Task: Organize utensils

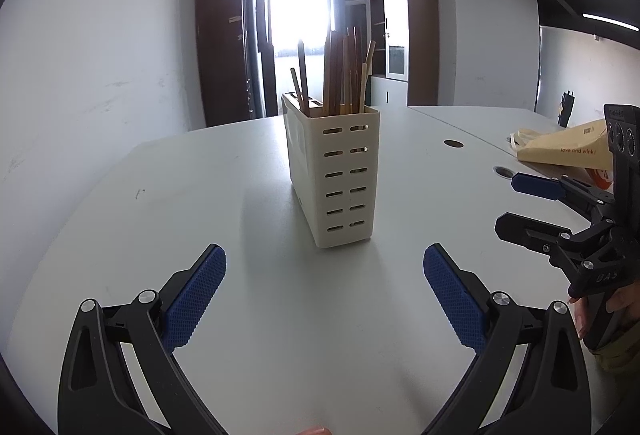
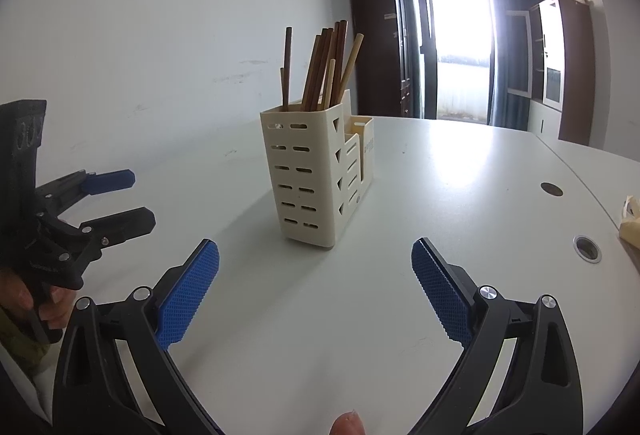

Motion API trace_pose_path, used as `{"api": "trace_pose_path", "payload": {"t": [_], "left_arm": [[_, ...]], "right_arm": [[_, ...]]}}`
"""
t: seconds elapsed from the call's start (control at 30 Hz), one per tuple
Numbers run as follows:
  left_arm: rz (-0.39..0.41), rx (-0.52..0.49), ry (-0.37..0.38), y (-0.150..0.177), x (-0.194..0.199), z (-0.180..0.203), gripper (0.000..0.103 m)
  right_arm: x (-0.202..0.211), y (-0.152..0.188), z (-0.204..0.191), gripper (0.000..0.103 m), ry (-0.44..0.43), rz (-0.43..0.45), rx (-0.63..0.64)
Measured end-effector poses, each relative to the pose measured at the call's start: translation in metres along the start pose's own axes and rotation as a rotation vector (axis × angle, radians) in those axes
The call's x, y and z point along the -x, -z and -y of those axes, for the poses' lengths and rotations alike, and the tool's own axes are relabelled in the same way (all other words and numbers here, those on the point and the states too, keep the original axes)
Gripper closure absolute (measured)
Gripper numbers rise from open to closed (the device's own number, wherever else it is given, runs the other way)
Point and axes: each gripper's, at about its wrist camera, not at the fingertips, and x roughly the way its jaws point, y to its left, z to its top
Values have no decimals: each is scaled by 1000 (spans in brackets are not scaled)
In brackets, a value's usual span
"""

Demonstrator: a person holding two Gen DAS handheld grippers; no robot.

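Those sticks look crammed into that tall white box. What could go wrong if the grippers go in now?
The utensil holder is tall and narrow, standing free on the table; a sideways nudge might tip it. The chopsticks lean bunched together, so pulling one could drag out others. Both the left gripper and right gripper are open and aimed at it, so they might collide.

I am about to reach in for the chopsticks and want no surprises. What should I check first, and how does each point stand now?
1. Left gripper open and holding nothing: ok.
2. Right gripper open and holding nothing: ok.
3. Cream utensil holder standing upright on the white table: ok.
4. Chopsticks standing in the holder, tops free to grasp: ok.
5. Path between each gripper and the holder free of objects: ok.
6. Loose utensils left on the table to sort: none in view, though the area by the paper bag is only partly seen: cannot tell.
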Motion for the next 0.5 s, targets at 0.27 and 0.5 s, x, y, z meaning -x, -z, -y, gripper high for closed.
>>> {"api": "trace_pose_path", "payload": {"t": [0.27,0.5], "left_arm": [[-4,0,-7,2,-2,1,6],[-10,16,-5,2,-5,-1,6]], "right_arm": [[-1,1,-2,5,-9,-9,12],[-1,0,-3,5,-11,-9,10]]}}
